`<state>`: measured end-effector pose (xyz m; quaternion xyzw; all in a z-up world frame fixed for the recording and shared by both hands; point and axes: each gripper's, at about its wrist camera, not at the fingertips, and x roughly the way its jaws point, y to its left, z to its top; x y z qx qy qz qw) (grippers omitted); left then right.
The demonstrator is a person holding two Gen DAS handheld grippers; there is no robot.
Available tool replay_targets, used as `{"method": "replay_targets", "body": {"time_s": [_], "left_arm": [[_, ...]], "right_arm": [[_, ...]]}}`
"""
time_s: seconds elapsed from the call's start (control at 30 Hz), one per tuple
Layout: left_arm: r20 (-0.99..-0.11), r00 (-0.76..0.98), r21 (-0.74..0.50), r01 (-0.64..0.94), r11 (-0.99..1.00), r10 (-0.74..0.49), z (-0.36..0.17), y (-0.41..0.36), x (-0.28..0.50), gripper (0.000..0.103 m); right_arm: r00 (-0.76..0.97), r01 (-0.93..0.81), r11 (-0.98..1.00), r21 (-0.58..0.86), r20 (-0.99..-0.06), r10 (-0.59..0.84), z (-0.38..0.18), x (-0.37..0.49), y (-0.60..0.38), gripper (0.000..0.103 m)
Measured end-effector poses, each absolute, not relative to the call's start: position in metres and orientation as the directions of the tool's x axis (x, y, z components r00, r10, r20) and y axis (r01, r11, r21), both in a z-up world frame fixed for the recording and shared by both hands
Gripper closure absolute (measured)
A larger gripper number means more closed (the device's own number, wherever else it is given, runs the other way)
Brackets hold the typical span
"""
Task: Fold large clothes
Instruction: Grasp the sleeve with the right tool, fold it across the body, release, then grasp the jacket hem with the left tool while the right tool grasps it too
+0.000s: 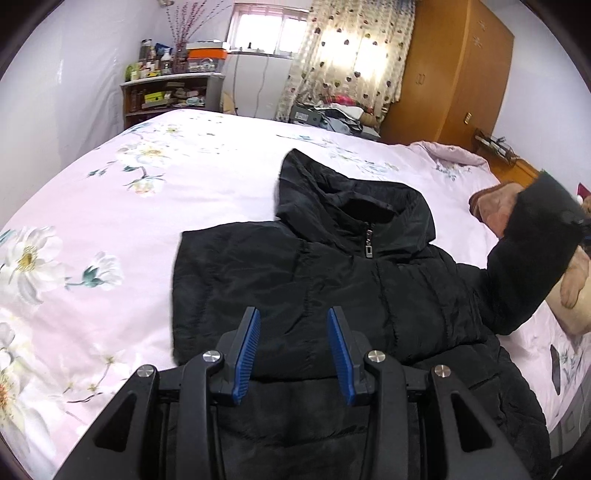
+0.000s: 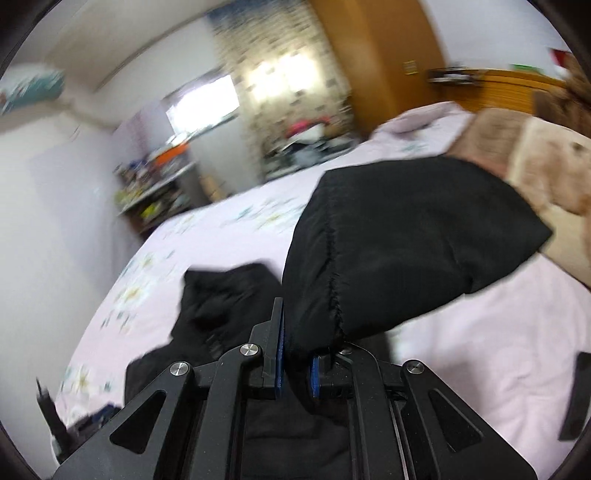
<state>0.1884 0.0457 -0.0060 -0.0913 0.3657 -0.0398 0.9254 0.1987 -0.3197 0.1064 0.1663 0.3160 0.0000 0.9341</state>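
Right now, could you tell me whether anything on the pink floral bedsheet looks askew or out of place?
Only the black padded hooded jacket looks lopsided: one sleeve is raised off the bedsheet, pinched in the right gripper, while the other side is already folded in. That fits mid-fold. The left gripper hovers open above the hem.

Lying zipped and front-up across the floral bed sheet [image 1: 92,221]: a black hooded jacket [image 1: 332,280], hood pointing toward the window [image 1: 266,31]. Hovering above its lower front, pads apart with nothing between: the left gripper [image 1: 294,354]. Rising at right, probably pulled by something outside the view: one sleeve [image 1: 532,254].
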Motion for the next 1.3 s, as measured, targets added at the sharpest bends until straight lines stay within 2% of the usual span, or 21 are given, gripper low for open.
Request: {"method": "replay_targets", "body": {"time_s": [0.23, 0.33, 0.43, 0.5, 0.57, 0.6, 0.73, 0.87, 0.93, 1.07, 1.1, 1.2, 1.3], "left_arm": [[-0.676, 0.73, -0.206, -0.05, 0.977, -0.105, -0.011, 0.08, 0.177, 0.063], [-0.689, 0.719, -0.209, -0.074, 0.975, -0.093, -0.018, 0.09, 0.176, 0.063], [-0.7, 0.709, -0.212, -0.092, 0.973, -0.086, -0.022, 0.096, 0.176, 0.063], [-0.699, 0.71, -0.214, -0.096, 0.972, -0.084, -0.023, 0.099, 0.175, 0.063], [-0.694, 0.715, -0.218, -0.095, 0.971, -0.086, -0.021, 0.099, 0.177, 0.058], [-0.69, 0.718, -0.221, -0.092, 0.971, -0.09, -0.02, 0.098, 0.178, 0.054], [-0.669, 0.733, -0.234, -0.049, 0.971, -0.124, -0.011, 0.085, 0.187, 0.051], [-0.656, 0.732, -0.243, 0.025, 0.97, -0.184, -0.004, 0.058, 0.204, 0.051], [-0.652, 0.724, -0.248, 0.077, 0.966, -0.225, -0.003, 0.038, 0.214, 0.051], [-0.66, 0.682, -0.239, 0.205, 0.949, -0.314, -0.014, -0.008, 0.238, 0.051], [-0.668, 0.668, -0.241, 0.223, 0.945, -0.328, -0.019, -0.016, 0.245, 0.053], [-0.733, 0.622, -0.179, 0.213, 0.96, -0.275, -0.052, -0.035, 0.267, 0.08], [-0.774, 0.586, -0.179, 0.163, 0.97, -0.241, -0.084, -0.029, 0.281, 0.09]], "right_arm": [[0.652, -0.032, 0.961, 0.276, -0.723, 0.229, 0.026, 0.244, -0.222, 0.092], [0.564, -0.062, 0.961, 0.27, -0.785, 0.257, -0.014, 0.261, -0.195, 0.085], [0.479, -0.094, 0.949, 0.301, -0.822, 0.308, -0.049, 0.264, -0.175, 0.062], [0.468, -0.126, 0.945, 0.3, -0.822, 0.324, -0.054, 0.259, -0.164, 0.042], [0.477, -0.178, 0.939, 0.293, -0.809, 0.343, -0.046, 0.251, -0.155, 0.037], [0.48, -0.193, 0.938, 0.288, -0.806, 0.346, -0.043, 0.249, -0.153, 0.037], [0.49, -0.26, 0.903, 0.342, -0.759, 0.429, -0.023, 0.236, -0.158, 0.037], [0.538, -0.265, 0.905, 0.333, -0.728, 0.425, -0.006, 0.225, -0.18, 0.037], [0.585, -0.214, 0.924, 0.316, -0.716, 0.381, -0.003, 0.22, -0.206, 0.037], [0.619, 0.004, 0.968, 0.25, -0.761, 0.193, -0.02, 0.222, -0.272, 0.037], [0.622, 0.037, 0.971, 0.235, -0.766, 0.162, -0.023, 0.222, -0.283, 0.042], [0.588, 0.137, 0.972, 0.191, -0.805, 0.075, -0.046, 0.229, -0.311, 0.062], [0.548, 0.143, 0.97, 0.195, -0.832, 0.087, -0.067, 0.235, -0.316, 0.067]]}}
